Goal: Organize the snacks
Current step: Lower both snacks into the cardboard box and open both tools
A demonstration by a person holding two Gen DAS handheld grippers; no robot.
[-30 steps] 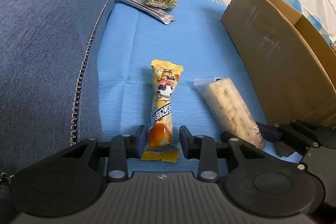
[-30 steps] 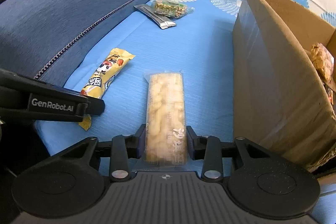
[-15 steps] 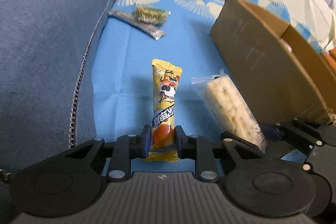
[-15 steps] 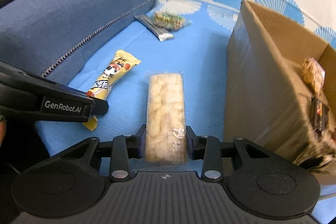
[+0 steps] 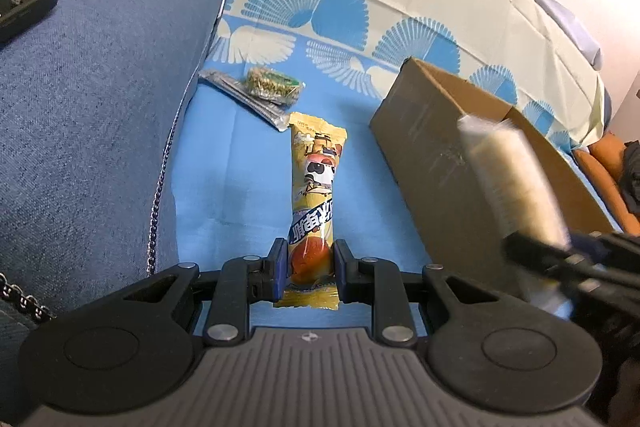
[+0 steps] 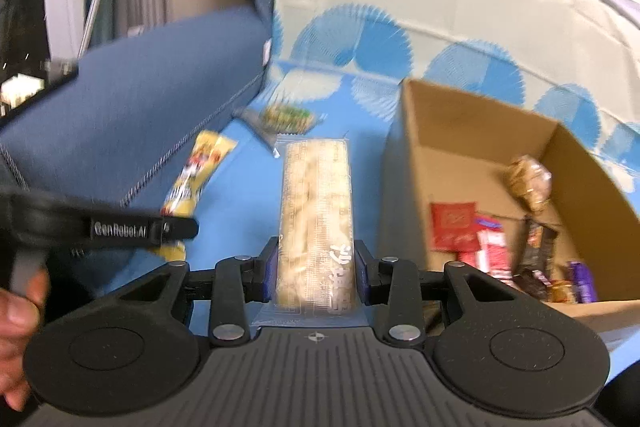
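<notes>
Left gripper [image 5: 308, 269] is clamped on the near end of the yellow snack stick [image 5: 314, 195], lifted above the blue cloth [image 5: 224, 163]. Right gripper [image 6: 316, 277] pinches the pale rice cracker pack [image 6: 316, 203], held up beside the open cardboard box [image 6: 416, 163]. Inside the box, several wrapped snacks [image 6: 488, 239] lie piled. Farther back, a green-labelled packet [image 5: 272, 89] rests on a silver sachet [image 5: 256, 105] against the blue cushion [image 5: 100, 107].

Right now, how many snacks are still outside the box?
4. Yellow packet held by the left gripper, pale bar held by the right gripper, green-labelled pack resting on a silver stick on the blue cover behind.
</notes>
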